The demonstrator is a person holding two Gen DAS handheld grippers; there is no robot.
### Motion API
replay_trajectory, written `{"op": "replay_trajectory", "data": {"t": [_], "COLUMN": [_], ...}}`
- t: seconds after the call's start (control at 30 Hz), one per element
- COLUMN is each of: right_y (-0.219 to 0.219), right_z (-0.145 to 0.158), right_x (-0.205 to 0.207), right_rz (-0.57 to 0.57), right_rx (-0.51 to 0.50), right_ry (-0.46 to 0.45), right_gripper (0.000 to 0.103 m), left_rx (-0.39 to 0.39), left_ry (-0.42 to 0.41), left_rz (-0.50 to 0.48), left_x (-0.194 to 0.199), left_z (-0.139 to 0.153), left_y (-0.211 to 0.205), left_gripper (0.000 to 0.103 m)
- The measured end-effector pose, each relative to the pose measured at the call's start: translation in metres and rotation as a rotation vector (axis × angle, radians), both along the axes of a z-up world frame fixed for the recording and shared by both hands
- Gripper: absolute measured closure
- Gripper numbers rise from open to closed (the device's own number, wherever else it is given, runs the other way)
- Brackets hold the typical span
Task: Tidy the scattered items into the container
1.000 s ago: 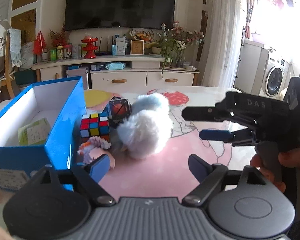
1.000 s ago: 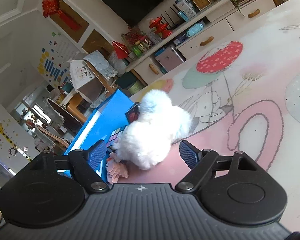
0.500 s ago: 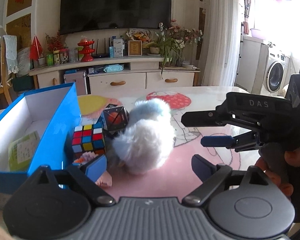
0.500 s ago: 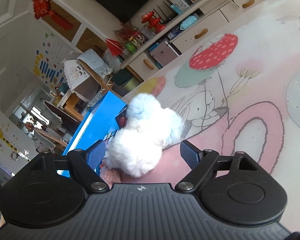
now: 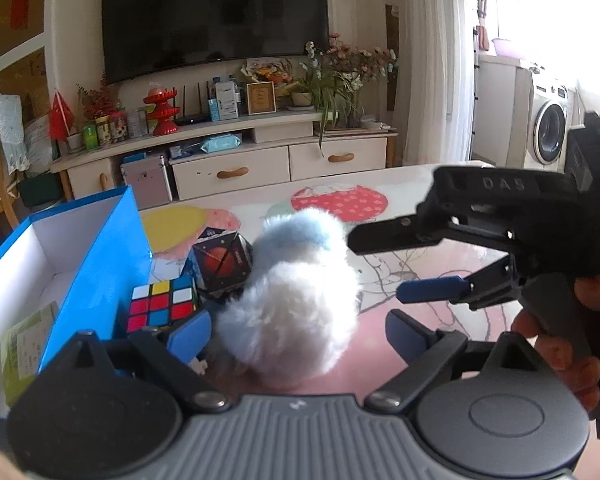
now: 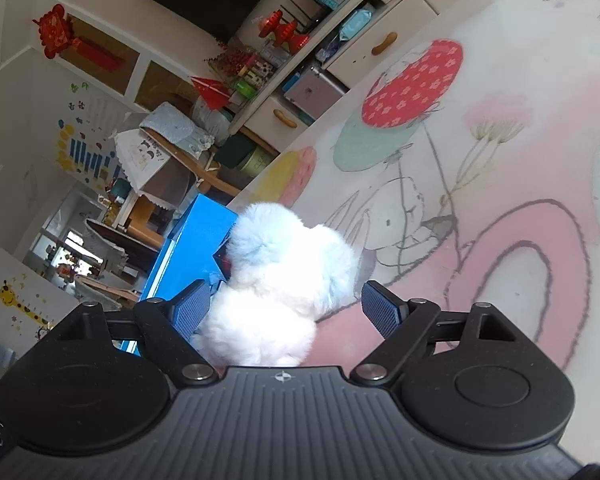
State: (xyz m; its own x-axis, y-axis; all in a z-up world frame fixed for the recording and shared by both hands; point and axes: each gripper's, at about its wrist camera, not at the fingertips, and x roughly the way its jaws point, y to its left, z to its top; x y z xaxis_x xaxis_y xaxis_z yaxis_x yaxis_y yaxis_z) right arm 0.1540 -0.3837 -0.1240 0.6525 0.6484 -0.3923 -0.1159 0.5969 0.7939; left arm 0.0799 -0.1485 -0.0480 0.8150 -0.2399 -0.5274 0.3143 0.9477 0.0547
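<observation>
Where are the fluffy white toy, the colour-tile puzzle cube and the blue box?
fluffy white toy [image 5: 296, 304]: left wrist view, middle of its white body.
colour-tile puzzle cube [image 5: 162, 306]: left wrist view, its tiled front face.
blue box [image 5: 100, 264]: left wrist view, outer side of its right-hand wall.

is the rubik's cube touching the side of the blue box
Cannot tell. In the left wrist view the rubik's cube sits right beside the blue box wall, but no clear gap or contact shows.

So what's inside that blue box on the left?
In the blue box only a pale green printed paper packet shows, low against the white lining. The near wall and the left gripper cover the rest of the floor.
</observation>
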Motion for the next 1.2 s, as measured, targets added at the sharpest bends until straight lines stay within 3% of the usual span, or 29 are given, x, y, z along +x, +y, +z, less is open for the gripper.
{"op": "replay_trajectory", "data": {"t": [0.57, 1.2], "right_y": [0.013, 0.018], "right_z": [-0.008, -0.014], "right_x": [0.028, 0.050], "right_rz": [0.047, 0.075], "right_rx": [-0.008, 0.014], "right_ry": [0.012, 0.029], "right_gripper": [0.000, 0.000], "left_rx": [0.024, 0.083], "left_ry": [0.027, 0.068], "left_rz": [-0.055, -0.034], "left_x": [0.014, 0.023], "left_z": [-0.005, -0.013], "left_y": [-0.014, -0.018], "left_gripper": [0.006, 0.001]}}
